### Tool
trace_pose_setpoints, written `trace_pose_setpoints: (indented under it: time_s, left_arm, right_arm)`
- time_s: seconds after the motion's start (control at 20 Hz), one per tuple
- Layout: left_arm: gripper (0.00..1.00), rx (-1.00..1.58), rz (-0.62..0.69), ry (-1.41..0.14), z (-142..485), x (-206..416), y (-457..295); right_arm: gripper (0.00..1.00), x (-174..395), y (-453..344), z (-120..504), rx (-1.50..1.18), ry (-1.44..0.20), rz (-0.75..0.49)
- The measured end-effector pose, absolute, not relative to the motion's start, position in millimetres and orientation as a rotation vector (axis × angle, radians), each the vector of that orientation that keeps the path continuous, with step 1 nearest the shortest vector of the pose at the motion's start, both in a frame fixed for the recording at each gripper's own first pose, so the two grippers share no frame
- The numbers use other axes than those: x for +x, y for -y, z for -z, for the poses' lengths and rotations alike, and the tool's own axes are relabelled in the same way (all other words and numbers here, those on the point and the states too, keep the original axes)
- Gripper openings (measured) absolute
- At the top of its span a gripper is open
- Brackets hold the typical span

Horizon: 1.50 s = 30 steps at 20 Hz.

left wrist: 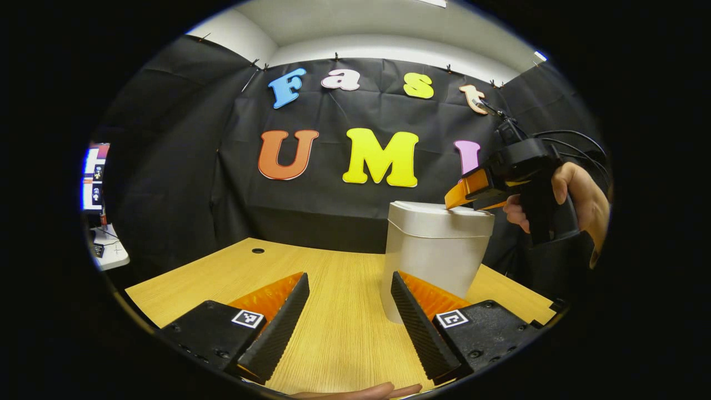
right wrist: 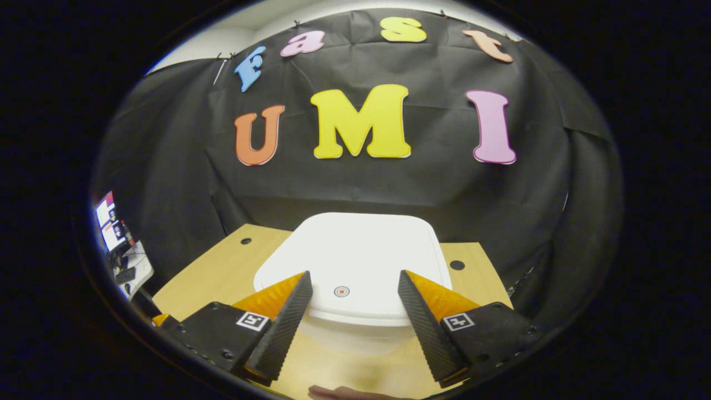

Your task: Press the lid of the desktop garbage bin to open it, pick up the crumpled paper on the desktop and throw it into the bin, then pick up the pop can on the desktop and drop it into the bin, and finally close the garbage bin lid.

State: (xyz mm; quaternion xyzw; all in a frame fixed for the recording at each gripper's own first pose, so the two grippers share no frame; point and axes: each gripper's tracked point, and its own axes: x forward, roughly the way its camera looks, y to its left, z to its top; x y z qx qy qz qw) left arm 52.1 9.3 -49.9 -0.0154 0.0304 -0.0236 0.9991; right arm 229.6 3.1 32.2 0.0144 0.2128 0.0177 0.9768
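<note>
A white garbage bin (left wrist: 433,255) stands on the wooden desk (left wrist: 333,311), right of centre in the left gripper view, with its lid (left wrist: 439,213) shut. My left gripper (left wrist: 349,300) hovers open over the desk, its right finger just in front of the bin. The right gripper (left wrist: 452,201), held by a hand (left wrist: 577,194), has its fingertips at the lid's right edge. In the right gripper view the lid (right wrist: 355,261) lies flat under my open right gripper (right wrist: 353,291), with a small red ring mark (right wrist: 341,291) between the fingers.
A black cloth wall closes off the back and sides. Round cable holes (left wrist: 258,250) (right wrist: 456,265) sit in the desk's far corners. A side table with screens (left wrist: 97,189) stands far left. A fingertip (left wrist: 361,392) shows at the bottom edge.
</note>
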Motion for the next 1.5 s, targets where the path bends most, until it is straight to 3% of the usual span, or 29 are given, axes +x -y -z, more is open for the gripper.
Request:
trace_pose_setpoints:
  time_s: [0.25, 0.7, 0.95, 1.2, 1.25, 1.3, 1.5]
  left_arm:
    - [0.96, -0.017, 0.073, -0.041, 45, 49, 0]
    - [0.96, 0.080, 0.025, -0.049, 57, 59, 0]
    - [0.96, 0.117, 0.046, -0.032, 58, 57, 21]
    - [0.96, 0.105, 0.056, -0.006, 49, 50, 25]
    - [1.00, 0.111, 0.046, -0.002, 48, 48, 21]
    - [0.96, 0.107, 0.041, -0.001, 48, 48, 19]
    - [0.95, 0.033, 0.049, -0.012, 48, 47, 17]
  right_arm:
    - [0.98, 230, -7, -37, 0.034, -0.250, -0.022]
    - [0.96, 197, -17, -37, -0.033, -0.088, -0.028]
    - [0.95, 160, -9, -38, -0.187, 0.044, 0.067]
    - [0.98, 103, -9, -13, -0.151, 0.028, 0.050]
    - [0.95, 93, -5, -12, -0.143, 0.019, 0.052]
    - [0.95, 83, -2, -12, -0.139, 0.009, 0.056]
    - [0.95, 47, 8, -20, -0.102, 0.015, 0.080]
